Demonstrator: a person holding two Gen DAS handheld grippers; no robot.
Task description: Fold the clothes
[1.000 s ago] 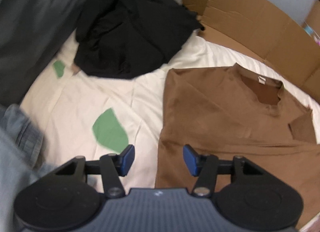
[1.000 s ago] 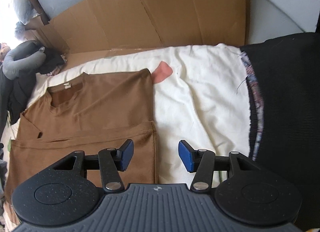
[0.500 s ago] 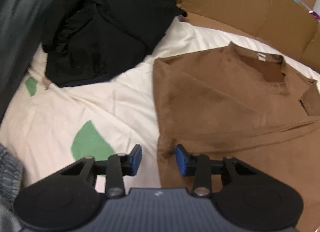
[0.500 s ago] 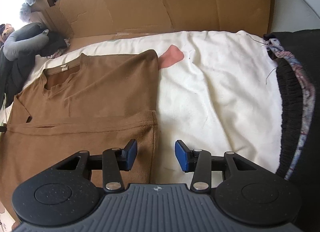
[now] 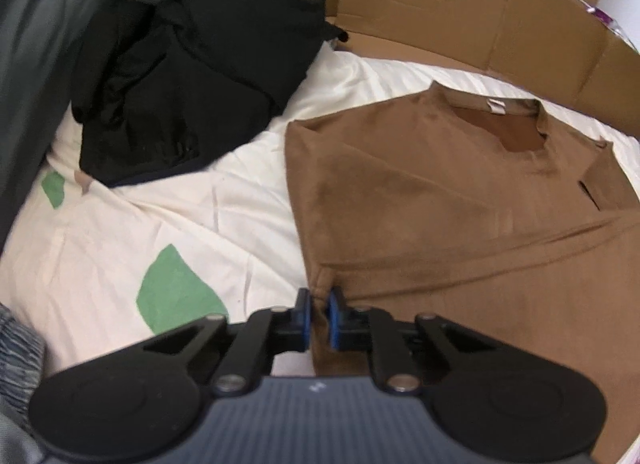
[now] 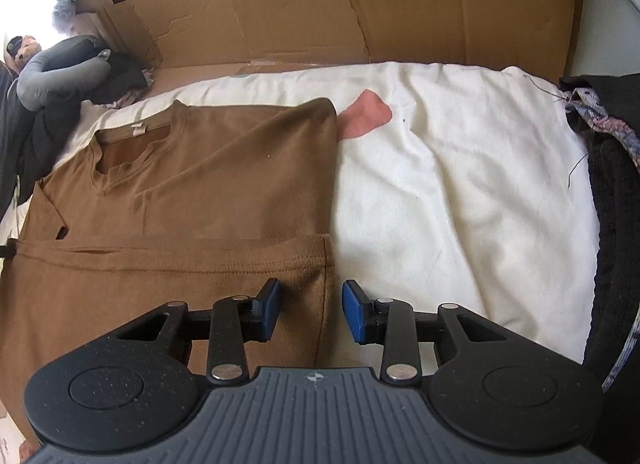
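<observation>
Two grippers are working at the bottom of their frames. The left gripper (image 5: pixel 318 314) is closing, its blue pads pinching the brown shirt's (image 5: pixel 460 204) left edge. The right gripper (image 6: pixel 310 310) is closing too, its jaws apart, straddling the shirt's right edge without touching. Beyond, the shirt is lying on a white sheet (image 6: pixel 460 192); black clothes (image 5: pixel 188 96) are sitting upper left; cardboard (image 6: pixel 360 4) is standing along the top.

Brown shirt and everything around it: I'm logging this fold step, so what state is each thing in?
Brown shirt: flat on the sheet, sides folded in.
Left gripper: closing, pinching the shirt's left edge.
Right gripper: closing, astride the shirt's right edge, pads not touching.
Black garment: crumpled heap.
White sheet: spread, wrinkled.
</observation>
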